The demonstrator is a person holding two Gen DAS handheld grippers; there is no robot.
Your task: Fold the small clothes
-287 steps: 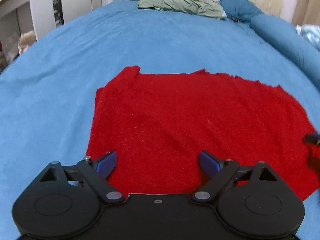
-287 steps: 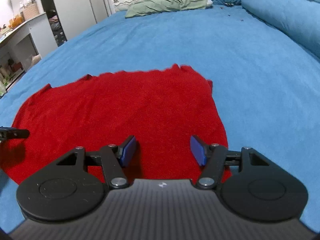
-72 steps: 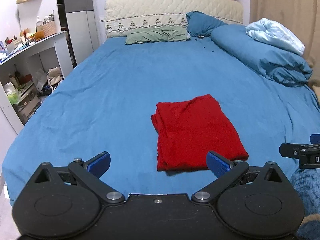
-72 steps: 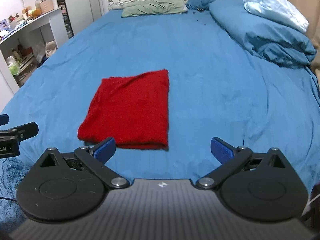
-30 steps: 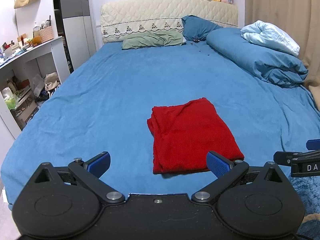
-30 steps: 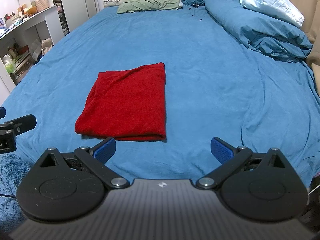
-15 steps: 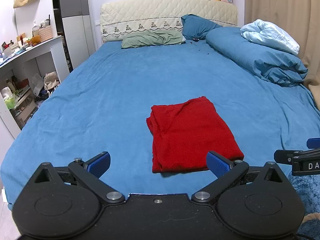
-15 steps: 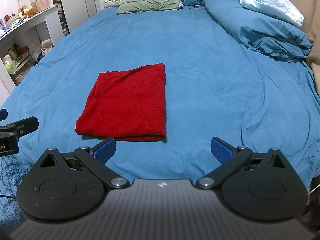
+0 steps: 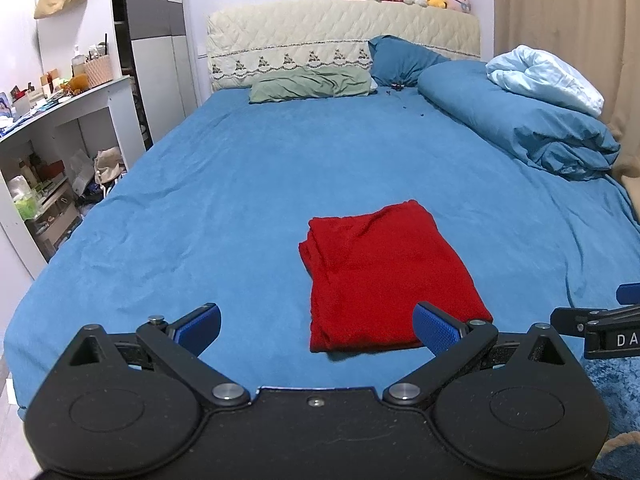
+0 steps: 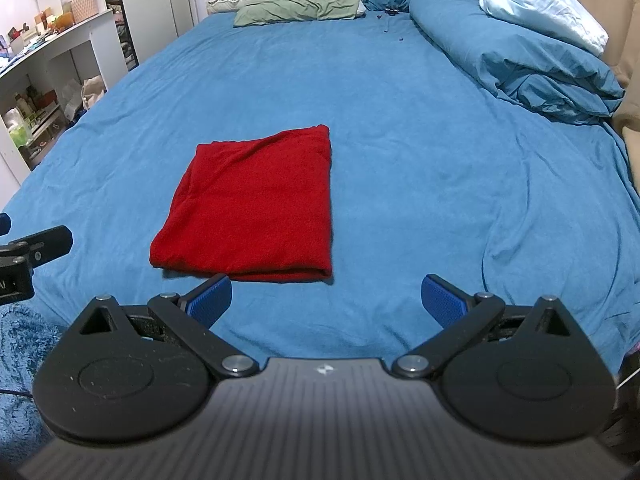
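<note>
A red cloth [image 9: 384,276] lies folded into a neat rectangle on the blue bed sheet [image 9: 240,200]; it also shows in the right wrist view [image 10: 252,208]. My left gripper [image 9: 316,330] is open and empty, held back from the bed's near edge, below and left of the cloth. My right gripper [image 10: 326,302] is open and empty, also back from the near edge, with the cloth ahead and to its left. Each gripper's tip shows at the edge of the other's view.
A blue duvet [image 9: 520,128] with a pale blue blanket [image 9: 548,76] lies along the bed's right side. A green pillow [image 9: 312,84] and headboard [image 9: 340,44] are at the far end. White shelves [image 9: 60,140] stand left. A blue fuzzy rug [image 10: 16,360] lies below.
Long before, the cloth lay spread flat close under both grippers; now it is folded small and both grippers are pulled back. Over the last second almost nothing has moved.
</note>
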